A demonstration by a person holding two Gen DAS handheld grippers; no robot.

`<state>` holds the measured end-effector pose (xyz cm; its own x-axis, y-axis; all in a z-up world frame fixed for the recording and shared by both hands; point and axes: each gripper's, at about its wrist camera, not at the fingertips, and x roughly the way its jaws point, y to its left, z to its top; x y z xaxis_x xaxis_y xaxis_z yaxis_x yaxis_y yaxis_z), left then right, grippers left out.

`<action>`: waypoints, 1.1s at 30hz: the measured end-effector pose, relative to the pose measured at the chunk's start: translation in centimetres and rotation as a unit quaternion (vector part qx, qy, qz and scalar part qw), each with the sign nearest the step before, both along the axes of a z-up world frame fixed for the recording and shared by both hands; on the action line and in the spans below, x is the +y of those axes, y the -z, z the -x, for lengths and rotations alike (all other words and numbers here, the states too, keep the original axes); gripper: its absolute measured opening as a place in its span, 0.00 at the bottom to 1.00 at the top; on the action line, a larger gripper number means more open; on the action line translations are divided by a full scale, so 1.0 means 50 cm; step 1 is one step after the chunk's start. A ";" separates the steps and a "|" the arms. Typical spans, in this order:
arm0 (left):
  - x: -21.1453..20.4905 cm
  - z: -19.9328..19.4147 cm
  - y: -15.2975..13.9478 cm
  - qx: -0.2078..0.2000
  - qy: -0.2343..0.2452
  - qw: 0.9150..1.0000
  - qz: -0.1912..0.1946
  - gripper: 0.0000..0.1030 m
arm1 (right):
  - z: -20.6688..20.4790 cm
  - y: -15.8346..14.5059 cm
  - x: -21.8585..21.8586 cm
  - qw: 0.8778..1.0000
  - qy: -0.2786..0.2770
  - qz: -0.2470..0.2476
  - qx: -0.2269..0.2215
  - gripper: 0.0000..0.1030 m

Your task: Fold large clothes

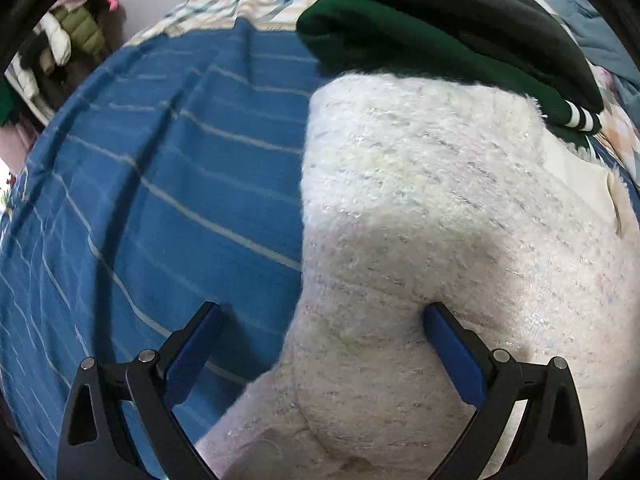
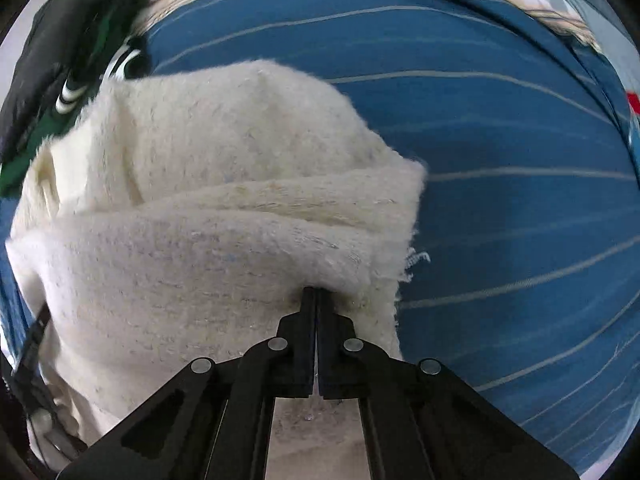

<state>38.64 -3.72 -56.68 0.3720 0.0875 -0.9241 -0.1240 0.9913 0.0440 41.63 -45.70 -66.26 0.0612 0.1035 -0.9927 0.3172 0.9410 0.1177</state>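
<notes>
The blue bedspread with thin pale stripes [image 2: 500, 120] carries a fluffy cream-white knitted sweater [image 1: 420, 208], part folded, with a dark green and black folded garment pile [image 1: 420, 28] touching its far edge. The right claw [image 2: 316, 292] is clamped on the sweater's near edge; the left claw [image 1: 320, 320] stands wide open astride a sweater fold. The fold likely goes best with both edges level. No containers show.
</notes>
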 end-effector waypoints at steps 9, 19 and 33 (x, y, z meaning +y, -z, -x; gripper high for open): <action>-0.078 0.061 -0.108 -0.004 -0.037 0.993 -0.115 1.00 | 0.058 -0.137 -0.054 0.999 -0.025 -0.017 -0.044 0.65; -0.341 0.335 -0.174 0.067 -0.058 0.961 -0.263 1.00 | 0.268 -0.128 -0.236 0.998 -0.043 -0.046 0.001 0.68; -0.824 0.664 -0.065 0.144 0.124 0.934 -0.303 1.00 | 0.461 -0.038 -0.483 0.996 -0.024 -0.003 0.088 0.68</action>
